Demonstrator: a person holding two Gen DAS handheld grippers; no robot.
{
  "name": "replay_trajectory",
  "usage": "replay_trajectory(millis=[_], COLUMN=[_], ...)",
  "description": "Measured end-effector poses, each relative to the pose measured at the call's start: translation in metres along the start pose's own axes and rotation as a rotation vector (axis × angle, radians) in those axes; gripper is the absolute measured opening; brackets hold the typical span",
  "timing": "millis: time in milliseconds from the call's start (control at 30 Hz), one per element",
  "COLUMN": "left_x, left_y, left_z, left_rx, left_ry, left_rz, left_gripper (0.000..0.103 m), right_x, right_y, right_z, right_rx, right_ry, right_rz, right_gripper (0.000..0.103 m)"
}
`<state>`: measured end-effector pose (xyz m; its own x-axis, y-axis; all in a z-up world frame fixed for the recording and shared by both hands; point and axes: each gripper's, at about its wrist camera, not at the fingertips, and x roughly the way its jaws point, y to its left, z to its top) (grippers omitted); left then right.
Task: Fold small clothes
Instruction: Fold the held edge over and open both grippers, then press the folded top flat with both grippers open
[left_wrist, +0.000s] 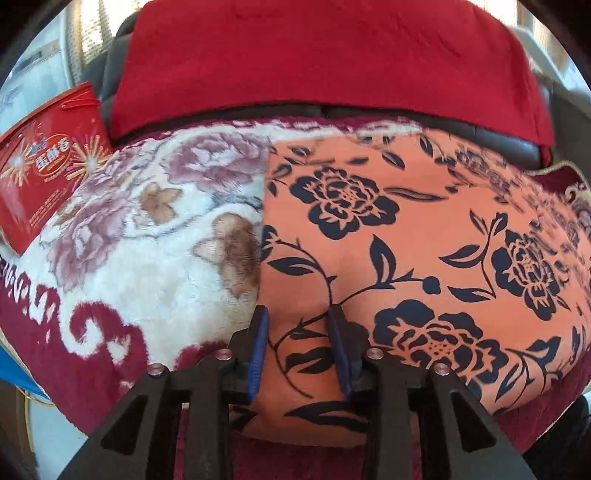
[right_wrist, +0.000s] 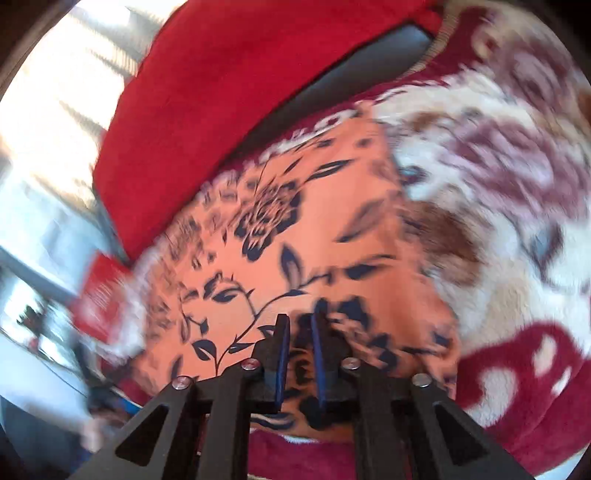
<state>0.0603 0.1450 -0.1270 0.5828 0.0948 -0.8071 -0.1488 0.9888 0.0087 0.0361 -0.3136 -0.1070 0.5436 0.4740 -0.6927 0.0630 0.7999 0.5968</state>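
Cloth comes first: the orange floral garment (left_wrist: 369, 229) lies spread flat on the fleece blanket (left_wrist: 147, 236), probably so its edges can be lifted and folded over. In the left wrist view it fills the frame from twelve to five o'clock, its straight left edge running up the middle. The left hand-held gripper (left_wrist: 300, 347) points steeply down over the near hem, jaws partly apart, pads clear of the fabric, holding nothing. The right hand-held gripper (right_wrist: 301, 354), tilted down and rolled, has a narrow gap; blur hides whether cloth is pinched. A red tin (left_wrist: 44, 162) sits at nine o'clock.
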Motion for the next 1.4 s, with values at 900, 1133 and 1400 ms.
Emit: replay_trajectory(millis=[900,1133,1400], left_x=[-0.022,-0.017,-0.016], left_y=[0.030,0.059,0.082], left_z=[-0.031,-0.039,-0.051], left_rx=[-0.231,-0.395,-0.553], left_ry=[-0.111,-0.104,-0.113], left_rz=[-0.212,-0.302,-0.370], left_gripper=[0.066,0.068,0.068], right_x=[-0.014,-0.012,-0.003], right_y=[0.019,0.022,0.031], right_z=[-0.047,-0.064,-0.058], right_rx=[-0.141,-0.223,-0.227], right_ry=[-0.131,-0.203,-0.184], right_rz=[-0.139,-0.151,-0.170], right_gripper=[0.068,0.075,0.082])
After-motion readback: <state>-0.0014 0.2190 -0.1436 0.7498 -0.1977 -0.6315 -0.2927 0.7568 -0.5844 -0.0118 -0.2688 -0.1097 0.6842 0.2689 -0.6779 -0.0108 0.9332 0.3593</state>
